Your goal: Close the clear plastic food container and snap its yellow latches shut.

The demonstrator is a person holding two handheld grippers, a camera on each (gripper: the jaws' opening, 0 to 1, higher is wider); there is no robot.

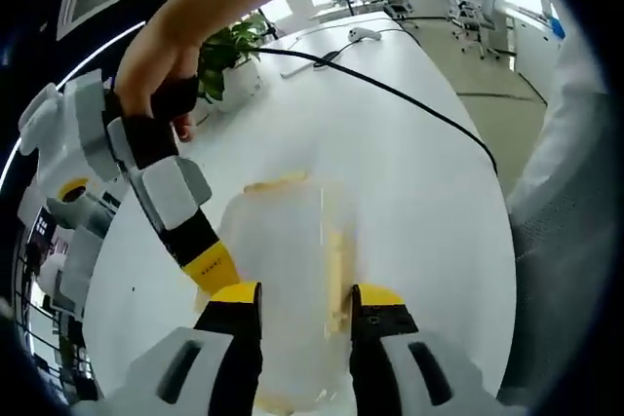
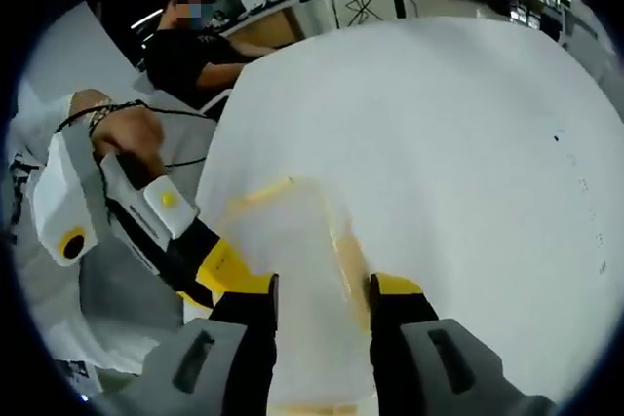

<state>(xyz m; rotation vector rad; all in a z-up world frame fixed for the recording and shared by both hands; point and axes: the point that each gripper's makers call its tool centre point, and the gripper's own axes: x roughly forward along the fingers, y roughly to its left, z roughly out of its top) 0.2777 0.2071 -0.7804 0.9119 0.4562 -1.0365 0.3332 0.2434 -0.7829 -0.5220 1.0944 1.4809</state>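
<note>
In the left gripper view, my other claw (image 1: 216,275) enters from the left, held by my hand (image 1: 156,70), its yellow tip resting at the left edge of the clear plastic container (image 1: 288,280). The container lies on the white table (image 1: 409,172), directly in front of my left claw (image 1: 305,301). That claw's two yellow-tipped jaws stand apart, one on each side of the container; I cannot tell if they touch it. A yellow latch (image 1: 336,275) runs along the container's right side. Farther off, a black cable (image 1: 409,99) crosses the table, and a green plant (image 1: 229,51) sits at the far left.

In the right gripper view, my right claw (image 2: 322,294) likewise has its jaws apart, straddling the container, and a person in black (image 2: 195,56) sits at a far desk.
</note>
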